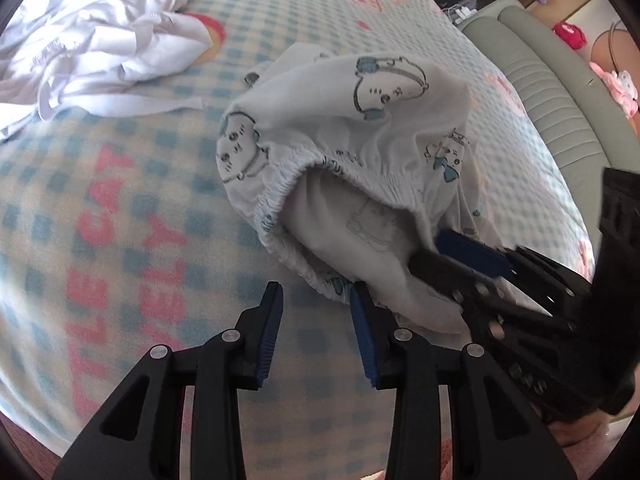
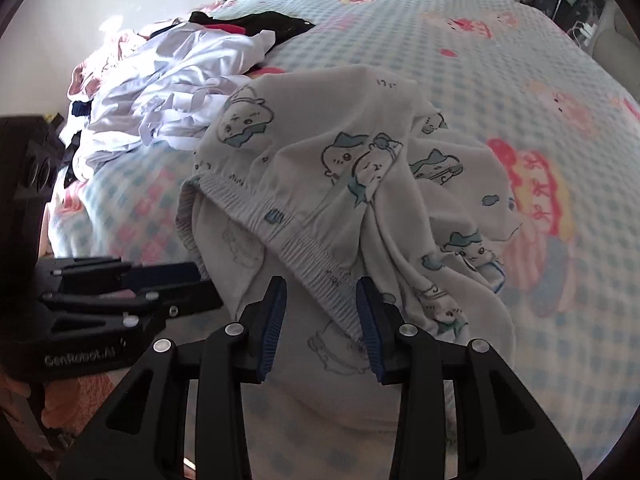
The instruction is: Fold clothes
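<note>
White shorts (image 1: 360, 128) with blue cartoon prints and an elastic waistband lie bunched on the checked blanket (image 1: 120, 200). My left gripper (image 1: 317, 296) is open just before the waistband's near edge; its right finger touches the hem and only blanket shows between the fingers. My right gripper (image 1: 436, 256) reaches in from the right at the waist opening. In the right wrist view the right gripper (image 2: 321, 292) is open, and the shorts' (image 2: 340, 152) waistband runs across the gap between its fingers. The left gripper (image 2: 196, 284) points in from the left beside the shorts.
A heap of crumpled white clothes (image 2: 168, 92) lies at the back left, with a black garment (image 2: 260, 24) behind it. A grey padded edge (image 1: 540, 80) borders the bed on the right. Bare blanket (image 2: 500, 60) stretches beyond the shorts.
</note>
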`<state>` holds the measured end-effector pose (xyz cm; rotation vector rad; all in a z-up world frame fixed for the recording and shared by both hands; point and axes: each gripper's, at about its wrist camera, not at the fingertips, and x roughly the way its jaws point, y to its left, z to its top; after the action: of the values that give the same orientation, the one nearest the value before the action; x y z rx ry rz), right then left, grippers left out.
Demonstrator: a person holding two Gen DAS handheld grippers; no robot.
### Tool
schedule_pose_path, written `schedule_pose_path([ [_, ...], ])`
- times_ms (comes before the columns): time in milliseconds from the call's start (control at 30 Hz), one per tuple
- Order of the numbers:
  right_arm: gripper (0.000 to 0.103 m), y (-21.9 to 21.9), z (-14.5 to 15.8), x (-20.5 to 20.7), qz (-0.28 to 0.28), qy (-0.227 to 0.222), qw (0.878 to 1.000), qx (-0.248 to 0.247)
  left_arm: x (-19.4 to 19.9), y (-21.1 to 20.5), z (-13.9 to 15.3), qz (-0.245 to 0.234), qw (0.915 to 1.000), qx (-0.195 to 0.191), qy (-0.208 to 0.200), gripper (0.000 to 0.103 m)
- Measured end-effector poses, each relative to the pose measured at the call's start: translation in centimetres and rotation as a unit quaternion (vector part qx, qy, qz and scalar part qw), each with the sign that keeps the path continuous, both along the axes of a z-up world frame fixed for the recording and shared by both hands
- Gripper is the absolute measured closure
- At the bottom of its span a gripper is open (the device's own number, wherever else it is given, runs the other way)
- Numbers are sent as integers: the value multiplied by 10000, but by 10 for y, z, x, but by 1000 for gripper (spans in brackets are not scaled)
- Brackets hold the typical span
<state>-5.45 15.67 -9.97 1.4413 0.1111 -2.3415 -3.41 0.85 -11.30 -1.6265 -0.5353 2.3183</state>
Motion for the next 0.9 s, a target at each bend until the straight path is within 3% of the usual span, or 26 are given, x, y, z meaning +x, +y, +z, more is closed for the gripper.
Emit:
schedule_pose_path([
  [67, 67, 7, 0, -6, -248, 5, 9996, -150, 2, 4, -3, -59, 9996, 283, 21, 66],
  [167, 67, 14, 11, -5, -485, 305, 9983, -100, 1, 11, -8, -97, 9979, 632, -46, 56],
  [333, 67, 42, 29, -2, -898, 850, 9923, 68, -4, 35, -9, -164, 9985, 527, -7, 56],
  [533, 67, 76, 31, 5, -1253, 755, 9892, -82, -9, 59, -11, -205, 9998, 38, 35, 56],
  [833, 66, 123, 34, 16, -1716, 589, 9829, -317, -13, 57, -17, 3, 9997, 211, 97, 58],
  [900, 63, 109, 32, 17, -1416, 530, 9877, -401, -16, 48, -23, 129, 9994, 315, 102, 60],
])
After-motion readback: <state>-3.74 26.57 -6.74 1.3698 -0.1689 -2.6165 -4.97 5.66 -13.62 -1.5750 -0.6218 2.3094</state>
